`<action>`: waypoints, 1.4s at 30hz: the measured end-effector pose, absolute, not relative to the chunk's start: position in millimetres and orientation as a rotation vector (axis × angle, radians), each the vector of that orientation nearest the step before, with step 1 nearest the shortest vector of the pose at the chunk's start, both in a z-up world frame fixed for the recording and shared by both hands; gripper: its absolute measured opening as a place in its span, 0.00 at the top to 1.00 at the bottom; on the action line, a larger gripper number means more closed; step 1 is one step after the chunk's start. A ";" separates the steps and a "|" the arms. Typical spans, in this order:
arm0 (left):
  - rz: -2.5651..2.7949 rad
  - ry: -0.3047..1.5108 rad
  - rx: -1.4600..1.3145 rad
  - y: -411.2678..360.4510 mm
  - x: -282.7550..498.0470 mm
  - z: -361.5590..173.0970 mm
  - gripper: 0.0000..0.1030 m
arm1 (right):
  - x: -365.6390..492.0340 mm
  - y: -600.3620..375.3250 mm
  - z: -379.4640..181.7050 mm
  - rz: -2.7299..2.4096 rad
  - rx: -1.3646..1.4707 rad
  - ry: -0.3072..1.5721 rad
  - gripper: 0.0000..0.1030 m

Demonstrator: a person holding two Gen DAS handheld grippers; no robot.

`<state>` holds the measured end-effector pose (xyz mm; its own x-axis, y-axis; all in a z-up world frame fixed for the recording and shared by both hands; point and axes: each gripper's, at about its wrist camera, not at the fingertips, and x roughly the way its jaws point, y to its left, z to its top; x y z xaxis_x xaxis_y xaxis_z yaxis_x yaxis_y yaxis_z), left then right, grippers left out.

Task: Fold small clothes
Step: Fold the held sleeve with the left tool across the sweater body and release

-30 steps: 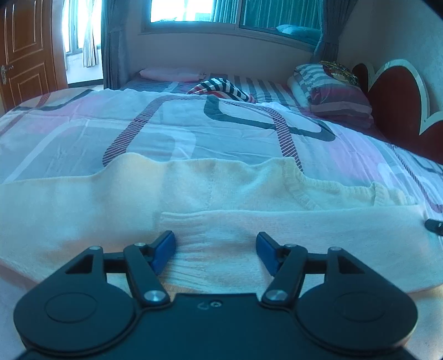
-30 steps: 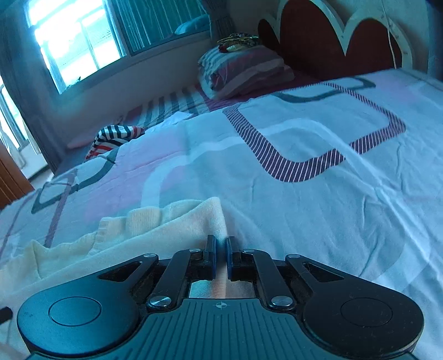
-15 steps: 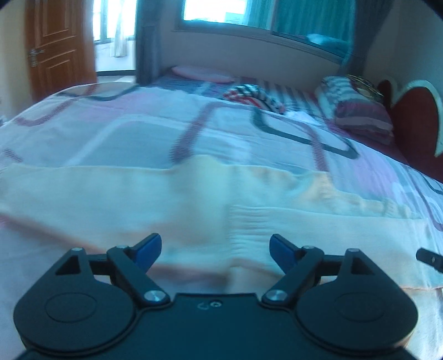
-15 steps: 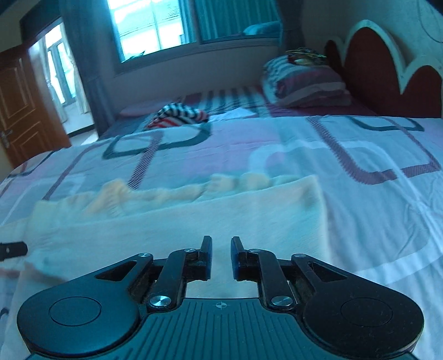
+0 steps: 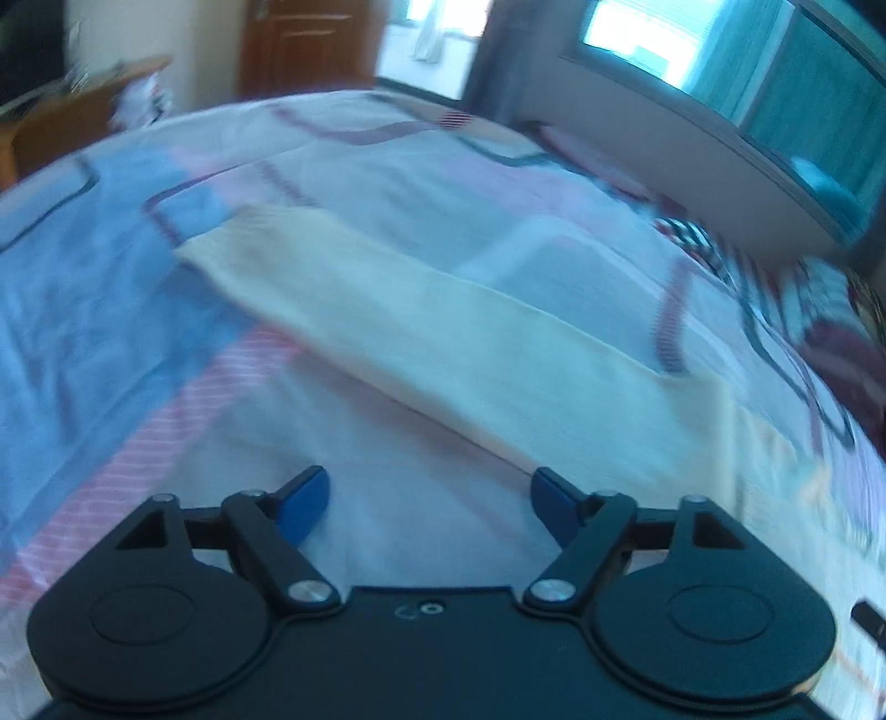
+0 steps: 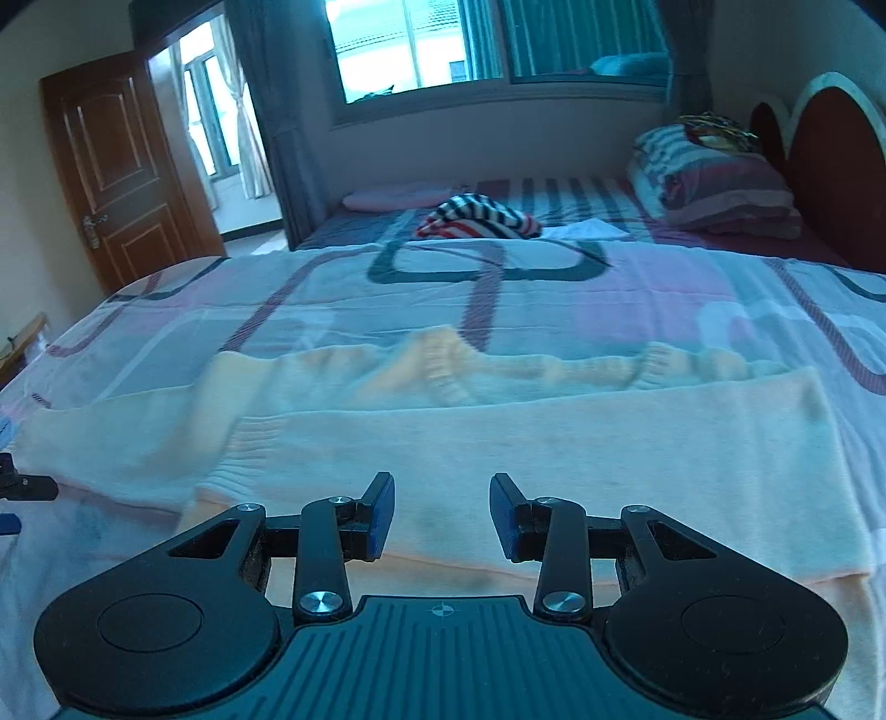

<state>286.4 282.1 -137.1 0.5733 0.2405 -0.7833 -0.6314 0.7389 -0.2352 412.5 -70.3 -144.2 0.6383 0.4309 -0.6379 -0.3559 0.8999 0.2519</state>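
**Cream sweater lies folded across the bed, both grippers free of it**

The cream knit sweater (image 6: 498, 437) lies spread flat on the bed (image 6: 554, 299), on a bedcover printed with pink, white and grey blocks and dark striped outlines. In the right wrist view it stretches across nearly the whole width of the picture as a long band, with a folded layer lying over its near half and the ribbed neckline (image 6: 443, 365) showing along the far edge. A ribbed cuff or hem end sits left of centre on the near layer.

The right gripper (image 6: 442, 515) hangs over the near part of the sweater. Its 2 blue-padded fingers (image 6: 382, 515) stand apart, having just been opening, and nothing is between them; the knit shows below in the gap.

The left gripper (image 5: 429, 504) appears in a blurred, tilted view. Its fingers (image 5: 302, 507) stand wide apart after just closing a little, with only bare bedcover seen between them. The sweater (image 5: 470, 338) runs as a pale diagonal strip beyond the fingertips, apart from them. At the left edge of the right wrist view, part of this gripper (image 6: 22, 487) shows just beside the sweater's left end.

Further back on the bed lie a striped garment (image 6: 479, 216) and a folded quilt (image 6: 714, 183) near the headboard (image 6: 830, 166). A wooden door (image 6: 122, 166) stands at the left, a window (image 6: 421, 44) behind the bed.
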 end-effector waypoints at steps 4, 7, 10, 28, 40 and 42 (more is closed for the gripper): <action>0.556 0.765 -0.639 316.8 285.3 -142.8 0.34 | 413.3 -45.3 -145.6 0.476 0.094 0.758 0.63; 0.559 0.722 -0.710 338.1 289.7 -146.5 0.33 | 416.4 -30.9 -148.9 0.483 0.089 0.763 0.63; 0.554 0.679 -0.751 354.3 296.7 -149.4 0.35 | 420.7 -17.8 -152.3 0.483 0.081 0.767 0.63; 0.374 0.526 -0.528 307.7 327.6 -92.7 0.98 | 436.7 -8.7 -165.8 0.456 0.157 0.818 0.63; -0.200 0.654 -0.209 58.5 395.0 -100.8 0.98 | 413.7 -126.2 -141.4 0.290 0.247 0.757 0.63; -0.245 0.714 -0.140 27.7 398.8 -120.0 0.92 | 410.0 -146.8 -143.7 0.259 0.252 0.766 0.63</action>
<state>398.8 27.7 -120.0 0.7290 -0.2695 -0.6292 0.1743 0.9620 -0.2101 410.0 -146.8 -143.7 0.6923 0.3200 -0.6467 -0.1380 0.9385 0.3167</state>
